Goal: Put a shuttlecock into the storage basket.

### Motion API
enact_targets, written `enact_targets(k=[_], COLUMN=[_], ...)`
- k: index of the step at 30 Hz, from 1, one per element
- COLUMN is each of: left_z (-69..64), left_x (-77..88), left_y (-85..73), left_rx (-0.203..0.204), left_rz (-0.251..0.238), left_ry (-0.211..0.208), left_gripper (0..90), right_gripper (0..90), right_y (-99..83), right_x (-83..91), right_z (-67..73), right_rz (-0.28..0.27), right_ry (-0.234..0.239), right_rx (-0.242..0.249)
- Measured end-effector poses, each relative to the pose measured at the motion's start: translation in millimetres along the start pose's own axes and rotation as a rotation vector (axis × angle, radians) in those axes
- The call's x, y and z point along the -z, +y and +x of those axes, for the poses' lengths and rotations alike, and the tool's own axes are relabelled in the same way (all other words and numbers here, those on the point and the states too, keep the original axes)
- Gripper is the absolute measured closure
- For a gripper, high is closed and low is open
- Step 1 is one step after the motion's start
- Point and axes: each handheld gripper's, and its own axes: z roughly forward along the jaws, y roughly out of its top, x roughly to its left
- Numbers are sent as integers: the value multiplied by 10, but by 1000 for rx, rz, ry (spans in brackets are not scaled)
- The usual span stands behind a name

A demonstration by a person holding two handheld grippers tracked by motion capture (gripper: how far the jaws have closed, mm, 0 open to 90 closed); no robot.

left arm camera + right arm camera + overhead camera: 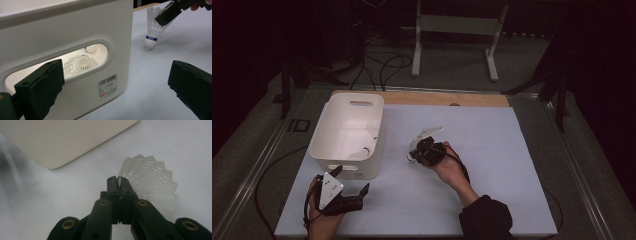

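Two hand-held grippers at work beside a white bin on a pale table mat.

At centre frame the right gripper [418, 150] is clamped on a white shuttlecock [422, 141], whose skirt fans toward the upper right while its cork end sits low at the left. The white bin [348, 134] stands left of centre, something small and pale lying inside it. At lower left the left gripper [349, 181] rests just below the bin's near wall, jaws spread wide apart.
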Motion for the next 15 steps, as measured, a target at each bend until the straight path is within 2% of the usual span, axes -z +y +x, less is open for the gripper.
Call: enact_targets(k=[15], left_z=[-7], left_x=[-9], left_y=[-2], left_rx=[-1], left_rz=[6], left_ry=[-1], left_gripper=[12], right_gripper=[891], right_y=[49], right_x=[71], right_z=[-40], right_rz=[-12], right_ry=[-50], right_rx=[-6])
